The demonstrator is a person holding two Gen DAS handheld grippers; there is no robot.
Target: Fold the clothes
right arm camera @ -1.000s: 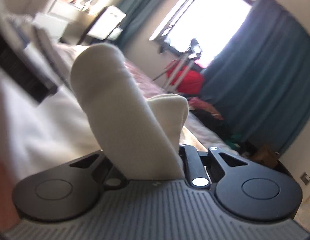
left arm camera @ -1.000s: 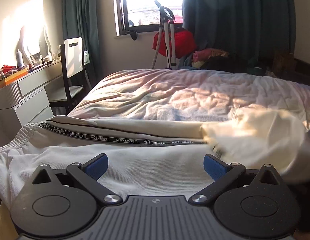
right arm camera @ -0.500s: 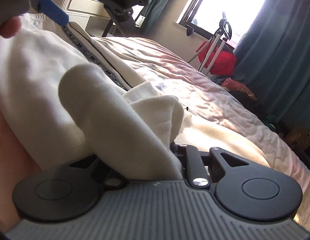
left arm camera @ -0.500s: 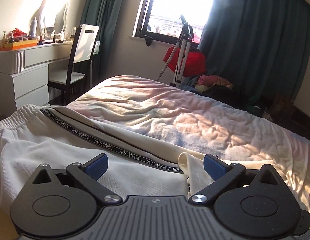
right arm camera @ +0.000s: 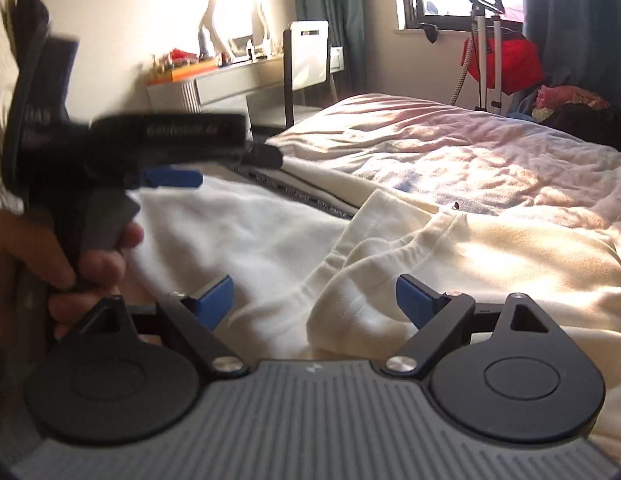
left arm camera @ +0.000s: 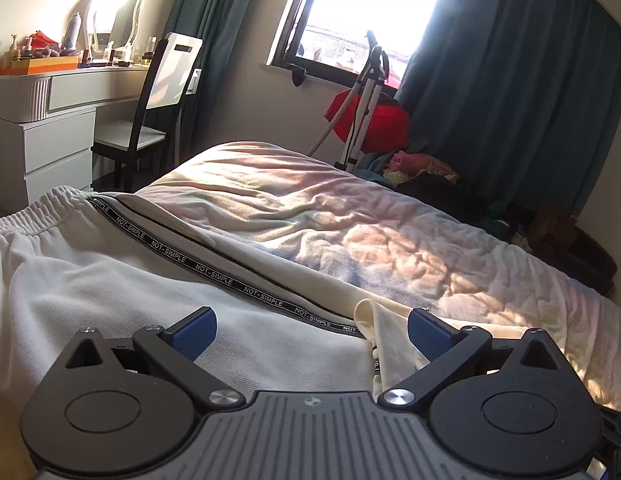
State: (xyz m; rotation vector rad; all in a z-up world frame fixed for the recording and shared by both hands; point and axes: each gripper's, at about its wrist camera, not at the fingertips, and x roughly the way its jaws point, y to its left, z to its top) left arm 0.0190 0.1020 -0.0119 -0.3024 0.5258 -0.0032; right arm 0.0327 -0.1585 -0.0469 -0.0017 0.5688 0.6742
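Note:
Cream sweatpants (left arm camera: 110, 280) lie across the near edge of the bed, with a black "NOT-SIMPLE" stripe (left arm camera: 214, 272) down the leg and the elastic waistband at the left. My left gripper (left arm camera: 310, 334) is open just above the cloth, with a folded cuff end (left arm camera: 384, 336) by its right finger. My right gripper (right arm camera: 314, 300) is open over the folded-back leg (right arm camera: 370, 264), holding nothing. The left gripper (right arm camera: 170, 178) shows blurred at the left of the right wrist view, in a hand.
The bed (left arm camera: 350, 220) has a rumpled pale cover stretching toward the window. A white dresser (left arm camera: 50, 128) and a chair (left arm camera: 150, 112) stand at the left. A steamer stand with red cloth (left arm camera: 366, 112) and a clothes pile (left arm camera: 422, 168) sit beyond the bed by dark curtains.
My right gripper has opened and let go of the pant leg, which now lies folded on the bed. The left gripper stays open and has shifted slightly.

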